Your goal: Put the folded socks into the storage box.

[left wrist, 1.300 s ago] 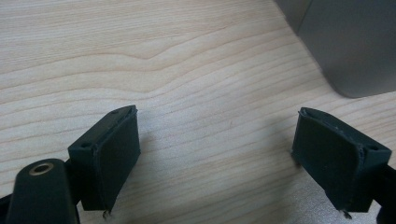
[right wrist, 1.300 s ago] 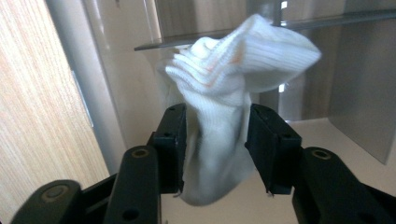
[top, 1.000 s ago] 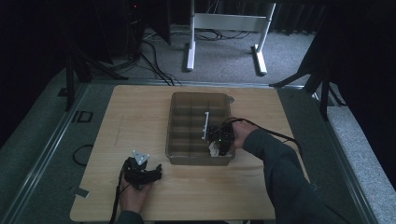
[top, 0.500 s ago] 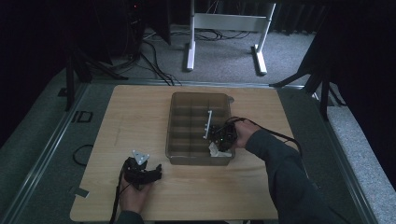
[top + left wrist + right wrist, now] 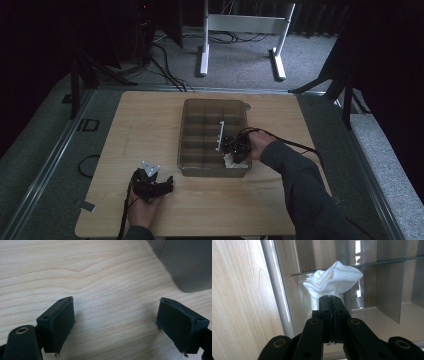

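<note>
A wooden worktop [image 5: 150, 125] carries a grey translucent organizer tray [image 5: 192, 107] set near its centre, toward the far edge. Internal dividers split the tray into compartments.

Right gripper [image 5: 235, 147]: positioned over the tray's near right corner, held by the person's right hand [image 5: 257, 145]. In the right gripper view, its jaws are pressed together on a folded white cloth [image 5: 329, 283]. The cloth sits inside the tray, just beside the tray's rim [image 5: 274, 287] and against a divider. In the high view the cloth [image 5: 231, 161] appears as a white patch in the near right corner compartment.

A white strip [image 5: 219, 135] stands tilted inside the tray, just left of the right gripper. Its nature cannot be determined.

Left gripper [image 5: 152, 185]: rests near the worktop's near left corner, held by the left hand [image 5: 142, 207]. Its jaws stand wide apart with only bare wood between them, as the left gripper view confirms. A tray corner [image 5: 190, 265] shows at upper right of that view.

No legible writing, brand or label is visible on any item.
</note>
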`<move>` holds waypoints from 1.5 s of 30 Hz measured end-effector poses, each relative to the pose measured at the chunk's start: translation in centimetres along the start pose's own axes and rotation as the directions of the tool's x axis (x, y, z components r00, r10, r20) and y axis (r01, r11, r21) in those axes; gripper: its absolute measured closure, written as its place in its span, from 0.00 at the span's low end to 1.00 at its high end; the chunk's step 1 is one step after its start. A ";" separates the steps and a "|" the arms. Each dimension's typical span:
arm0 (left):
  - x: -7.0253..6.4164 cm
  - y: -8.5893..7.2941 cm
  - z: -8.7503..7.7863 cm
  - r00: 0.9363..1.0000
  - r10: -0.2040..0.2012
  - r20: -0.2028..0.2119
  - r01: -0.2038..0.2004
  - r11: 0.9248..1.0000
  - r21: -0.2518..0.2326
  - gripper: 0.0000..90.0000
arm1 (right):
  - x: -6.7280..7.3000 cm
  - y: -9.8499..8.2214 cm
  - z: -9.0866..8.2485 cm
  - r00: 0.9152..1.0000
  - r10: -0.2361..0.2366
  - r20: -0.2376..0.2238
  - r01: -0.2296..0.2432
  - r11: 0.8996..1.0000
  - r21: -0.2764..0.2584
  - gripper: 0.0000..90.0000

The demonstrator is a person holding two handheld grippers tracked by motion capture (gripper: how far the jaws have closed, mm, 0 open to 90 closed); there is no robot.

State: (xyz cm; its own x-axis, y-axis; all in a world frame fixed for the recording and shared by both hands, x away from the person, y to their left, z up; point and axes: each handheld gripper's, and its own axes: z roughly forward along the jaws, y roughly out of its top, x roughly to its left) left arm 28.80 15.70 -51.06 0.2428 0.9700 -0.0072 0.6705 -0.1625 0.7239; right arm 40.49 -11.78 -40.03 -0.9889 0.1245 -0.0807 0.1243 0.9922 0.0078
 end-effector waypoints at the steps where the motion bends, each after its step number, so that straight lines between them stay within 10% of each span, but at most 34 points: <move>1: 0.0 0.0 0.0 1.000 0.000 0.000 0.000 1.000 0.000 0.17 | 0.0 0.0 0.0 1.000 0.001 0.002 -0.001 1.000 0.000 0.99; 45: 0.0 0.0 0.0 1.000 0.001 0.000 -0.001 1.000 0.000 0.17 | 0.2 0.6 0.7 1.000 0.014 0.006 -0.014 1.000 -0.024 0.97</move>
State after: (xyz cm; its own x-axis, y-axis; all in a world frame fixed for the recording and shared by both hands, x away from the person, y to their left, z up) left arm 28.81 15.69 -51.06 0.2433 0.9699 -0.0065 0.6702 -0.1633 0.7240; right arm 40.48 -11.14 -40.74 -0.9867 0.1381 -0.0863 0.1357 0.9902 0.0327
